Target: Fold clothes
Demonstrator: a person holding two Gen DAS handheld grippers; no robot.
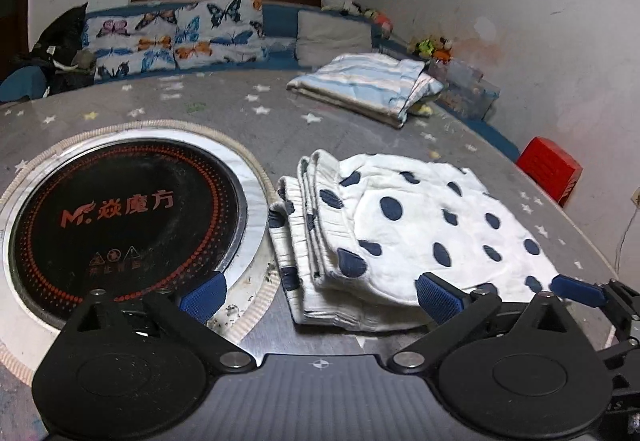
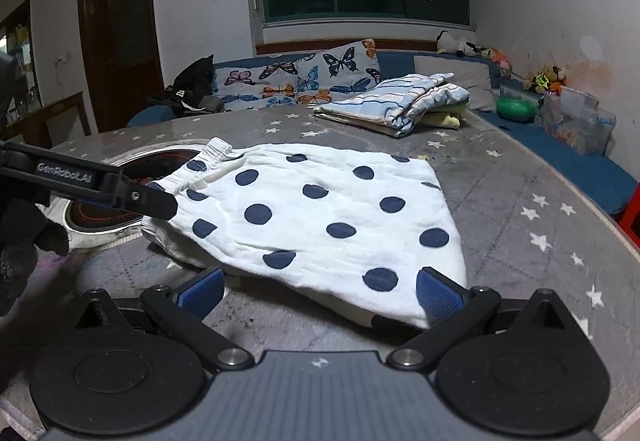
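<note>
A white garment with dark blue polka dots (image 1: 420, 225) lies folded on the grey star-patterned table (image 1: 248, 113); it also shows in the right wrist view (image 2: 320, 217). Its gathered waistband layers face the hob. My left gripper (image 1: 320, 297) is open at the garment's near edge, with nothing between its blue pads. My right gripper (image 2: 320, 291) is open at the garment's near hem, empty. A left-gripper finger (image 2: 152, 201) shows at the garment's left side in the right wrist view. The right gripper's blue fingertip (image 1: 576, 287) shows at the left wrist view's right edge.
A round black induction hob (image 1: 124, 217) is set in the table left of the garment. A folded striped pile (image 1: 368, 85) lies at the far side, also in the right wrist view (image 2: 392, 101). A sofa with butterfly cushions (image 2: 296, 77) stands behind. A red box (image 1: 550, 169) sits at right.
</note>
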